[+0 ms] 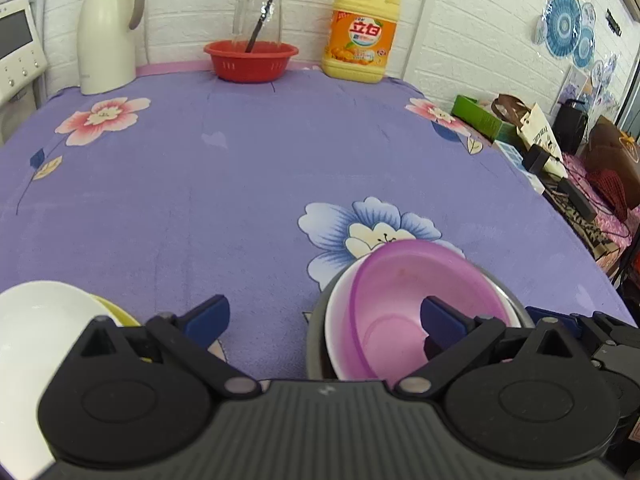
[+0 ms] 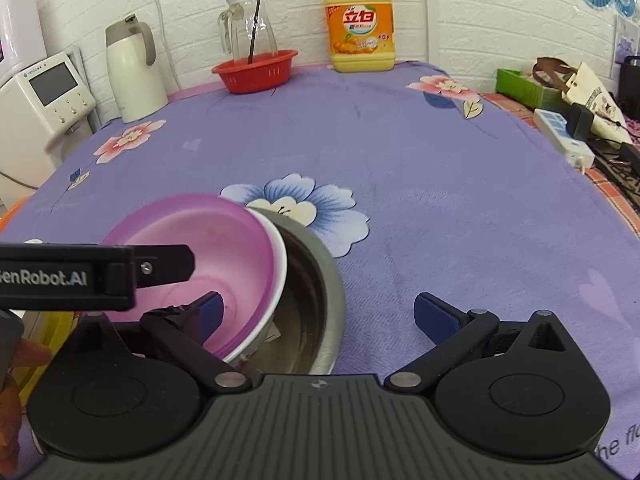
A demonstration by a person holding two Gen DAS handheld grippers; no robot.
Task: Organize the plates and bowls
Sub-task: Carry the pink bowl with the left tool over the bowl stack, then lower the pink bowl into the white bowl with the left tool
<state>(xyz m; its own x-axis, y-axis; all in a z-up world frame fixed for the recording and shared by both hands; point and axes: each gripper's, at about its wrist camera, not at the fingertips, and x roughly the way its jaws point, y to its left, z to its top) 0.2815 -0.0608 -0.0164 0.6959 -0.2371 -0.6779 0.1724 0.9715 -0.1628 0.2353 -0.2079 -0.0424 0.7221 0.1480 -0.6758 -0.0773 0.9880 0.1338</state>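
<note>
A pink-purple bowl (image 1: pixel 404 296) sits tilted in a white bowl (image 1: pixel 340 312), both nested in a steel bowl (image 1: pixel 314 340) on the purple flowered cloth. My left gripper (image 1: pixel 326 320) is open, its right finger inside the pink bowl, its left finger over the cloth. A white plate (image 1: pixel 36 340) lies on a yellow dish (image 1: pixel 116 312) at lower left. In the right wrist view my right gripper (image 2: pixel 318 314) is open around the stack's near side, left finger in the pink bowl (image 2: pixel 200 240), with the steel bowl (image 2: pixel 320 300) between the fingers.
At the table's back stand a white thermos jug (image 1: pixel 106 28), a red basket (image 1: pixel 251 59) holding a glass pitcher (image 1: pixel 262 12), and a yellow detergent bottle (image 1: pixel 362 32). A white appliance (image 2: pixel 40 100) is at left. Clutter and a power strip (image 2: pixel 564 136) lie right.
</note>
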